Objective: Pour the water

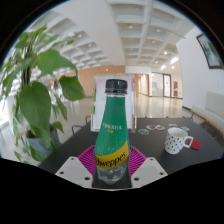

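— Between the fingers, what do you make out?

— Both fingers of the gripper (112, 171) press on the lower body of a green bottle (114, 135), one at each flank, so it is pinched upright. The fingers (74, 171) are pale, angular plates with small dark holes, and a strip of pink pad shows at the bottle's base.

— And the bottle itself?

— Translucent green plastic, rounded and smooth, narrowing at the shoulder to a black ribbed cap (116, 86). A green label wraps the middle with white lettering, and a yellow patch sits lower down, just above the fingers.

— What lies beyond it?

— A dark, flat table (155, 129) with faint pale markings on its surface. Ahead of the fingers and off to the right stands a white cup (178, 140), squat and cylindrical, speckled with dark dots, its handle turned away from the bottle. It is apart from the bottle, not touching. Something pink (198, 145) lies just past the cup; I cannot tell what.

— To the left?

— A leafy plant (35, 85), broad glossy green leaves, rising beside the table.
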Available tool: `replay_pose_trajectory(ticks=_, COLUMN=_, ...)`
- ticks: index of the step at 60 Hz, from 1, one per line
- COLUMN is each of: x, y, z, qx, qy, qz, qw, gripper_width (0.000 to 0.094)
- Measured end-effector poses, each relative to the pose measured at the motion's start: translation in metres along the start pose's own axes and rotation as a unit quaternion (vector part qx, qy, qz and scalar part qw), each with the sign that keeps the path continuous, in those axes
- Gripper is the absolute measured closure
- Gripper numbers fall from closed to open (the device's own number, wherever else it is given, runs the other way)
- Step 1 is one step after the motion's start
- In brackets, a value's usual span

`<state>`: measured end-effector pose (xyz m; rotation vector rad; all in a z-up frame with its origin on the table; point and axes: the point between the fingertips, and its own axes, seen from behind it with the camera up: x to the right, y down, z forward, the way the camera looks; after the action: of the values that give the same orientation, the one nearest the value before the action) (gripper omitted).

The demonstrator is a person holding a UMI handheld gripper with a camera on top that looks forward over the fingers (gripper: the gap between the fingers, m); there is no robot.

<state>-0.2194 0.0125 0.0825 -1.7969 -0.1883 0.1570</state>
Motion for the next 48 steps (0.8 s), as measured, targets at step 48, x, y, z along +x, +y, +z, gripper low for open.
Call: replay_pose_trajectory(ticks=48, x=0.137, y=-0.159, z=0.046, qx=0.115, qy=-0.299, qz=0.829, qw=0.458, gripper_width=0.0555)
